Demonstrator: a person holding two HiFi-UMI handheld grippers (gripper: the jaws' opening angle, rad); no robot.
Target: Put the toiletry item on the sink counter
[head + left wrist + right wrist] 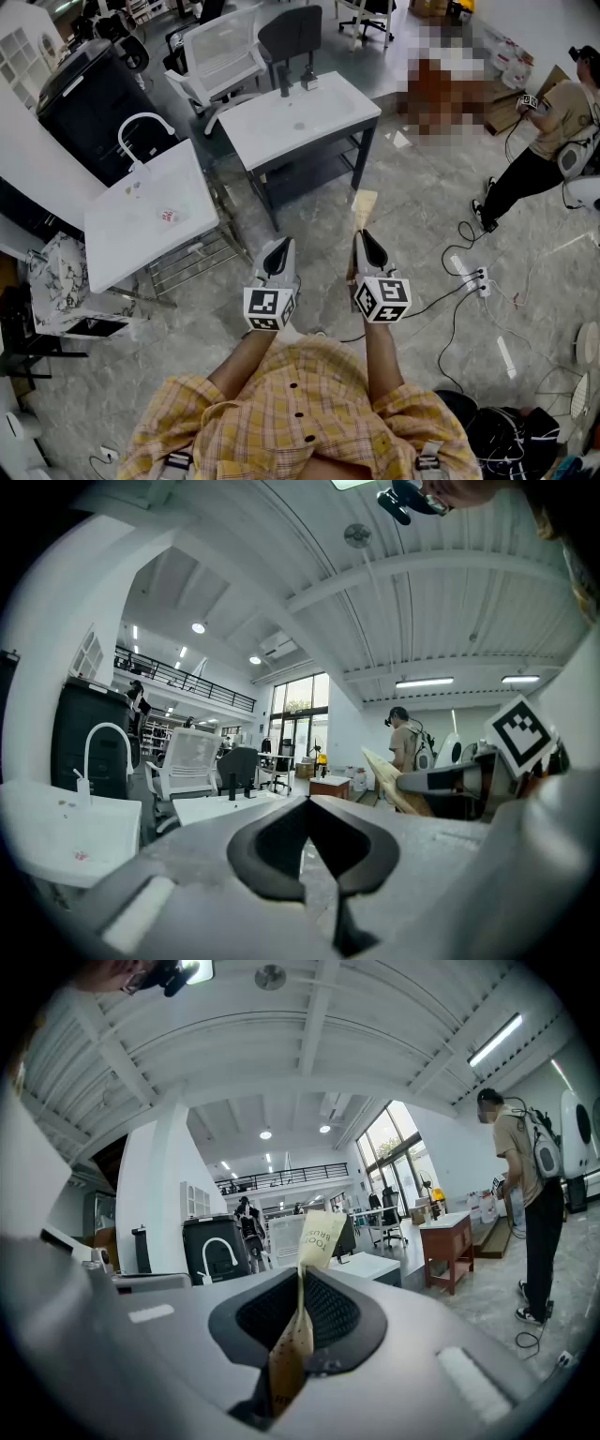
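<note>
My right gripper (366,239) is shut on a tan paper toothbrush packet (363,208), which sticks out forward past its tips. In the right gripper view the packet (317,1237) stands edge-on between the closed jaws of the right gripper (302,1274). Beside it, my left gripper (278,246) is shut and holds nothing; its tips meet in the left gripper view (309,801). Both are held level above the floor. A white sink counter (141,234) with a white tap (141,127) stands ahead to the left. A second white sink counter (309,112) stands straight ahead.
A black cabinet (89,103) stands behind the left sink, with office chairs (225,52) beyond it. A person (544,141) stands at the far right. Cables and a power strip (473,277) lie on the floor to my right. A patterned seat (61,281) stands at the left.
</note>
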